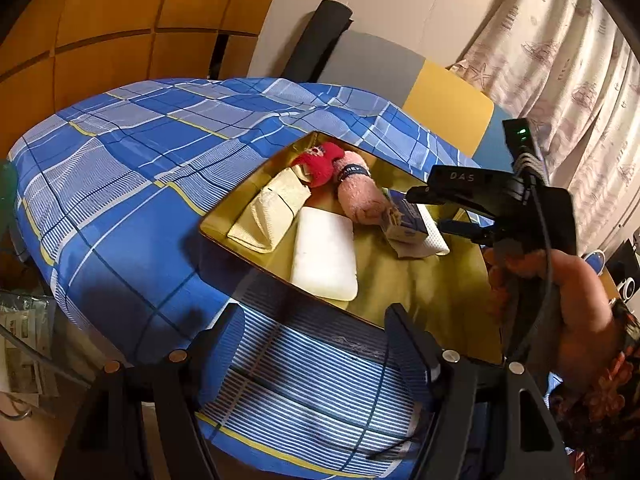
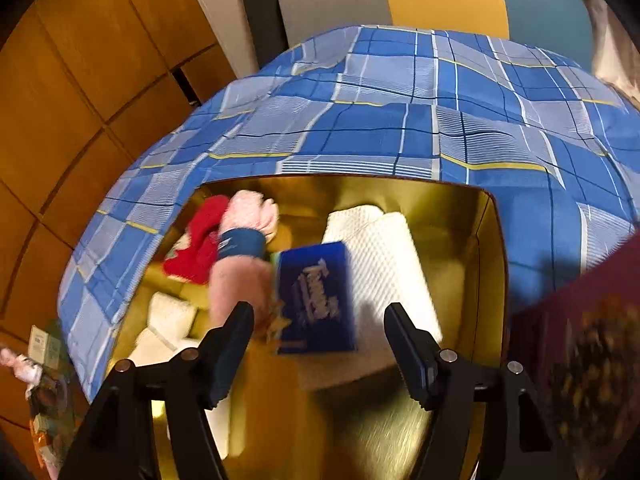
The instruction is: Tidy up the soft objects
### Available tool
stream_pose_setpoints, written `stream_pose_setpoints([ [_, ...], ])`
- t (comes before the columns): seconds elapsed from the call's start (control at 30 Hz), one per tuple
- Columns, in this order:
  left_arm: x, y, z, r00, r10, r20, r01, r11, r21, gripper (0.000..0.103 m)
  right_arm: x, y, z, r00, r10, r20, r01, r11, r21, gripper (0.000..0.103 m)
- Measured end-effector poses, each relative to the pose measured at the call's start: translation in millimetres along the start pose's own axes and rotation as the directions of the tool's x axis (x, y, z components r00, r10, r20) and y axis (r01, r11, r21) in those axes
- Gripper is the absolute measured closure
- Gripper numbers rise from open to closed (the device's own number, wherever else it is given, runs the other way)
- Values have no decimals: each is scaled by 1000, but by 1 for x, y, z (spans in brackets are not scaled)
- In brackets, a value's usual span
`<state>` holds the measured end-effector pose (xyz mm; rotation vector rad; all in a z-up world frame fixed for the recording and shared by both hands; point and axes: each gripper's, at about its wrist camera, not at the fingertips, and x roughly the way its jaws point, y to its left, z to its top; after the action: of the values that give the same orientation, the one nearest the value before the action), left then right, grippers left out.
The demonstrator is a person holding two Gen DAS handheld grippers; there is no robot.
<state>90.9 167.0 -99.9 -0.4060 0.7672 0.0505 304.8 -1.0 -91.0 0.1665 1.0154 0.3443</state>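
**Onlooker A:** Bedroom, mid-tidy. A gold tray (image 1: 224, 236) sits on the blue checked bedspread (image 1: 132, 168), and most of the soft things are already in it: a folded cream cloth (image 1: 268, 212) at the left, a white foam pad (image 1: 324, 256) at the near side, a red sock (image 1: 318, 162) at the far corner, a pink rolled towel (image 1: 358, 196) with a blue band beside it.

**Onlooker B:** And the tissue pack?

**Onlooker A:** The blue tissue pack (image 2: 316, 296) is in the tray too, lying partly on a white quilted roll (image 2: 384, 264) at the right. From the right wrist view it sits just ahead of the right gripper (image 2: 318, 336), whose jaws stand apart with no pad pressing on it, so I judge it set down or dropping free. It is blurred.

**Onlooker B:** Which way does it lie?

**Onlooker A:** Its long axis runs near to far, leaning slightly left at the far end, printed face up. The pink towel runs much the same way, just left of it.

**Onlooker B:** The other hand?

**Onlooker A:** The left gripper (image 1: 312, 336) hangs over the bedspread at the tray's near edge, jaws wide, holding nothing. What is left, by my guess: little beyond straightening. No loose soft item shows on the bedspread.
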Motion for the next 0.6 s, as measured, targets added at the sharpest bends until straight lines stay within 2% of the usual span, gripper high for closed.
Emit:
stream_pose_setpoints([
  [0.13, -2, -3, -1, 1000, -3, 5, 3, 1000, 10, 30, -20, 10, -16, 1000, 12, 15, -11, 999, -31, 34],
  [0.27, -4, -6, -1, 1000, -1, 12, 1, 1000, 18, 30, -45, 20, -32, 997, 67, 32, -65, 996, -59, 34],
  [0.4, -3, -8, -4, 1000, -7, 2, 7, 1000, 23, 30, -75, 26, -48, 994, 93, 62, -85, 990, -112, 33],
  [0.5, -3, -15, -8, 1000, -19, -5, 19, 999, 42, 30, -98, 24, -59, 994, 46, 103, -31, 988, -150, 33],
  [0.6, -3, -25, -13, 999, -33, -11, 34, 996, 80, 30, -119, 16, -68, 991, 45, 127, -24, 986, -163, 33],
])
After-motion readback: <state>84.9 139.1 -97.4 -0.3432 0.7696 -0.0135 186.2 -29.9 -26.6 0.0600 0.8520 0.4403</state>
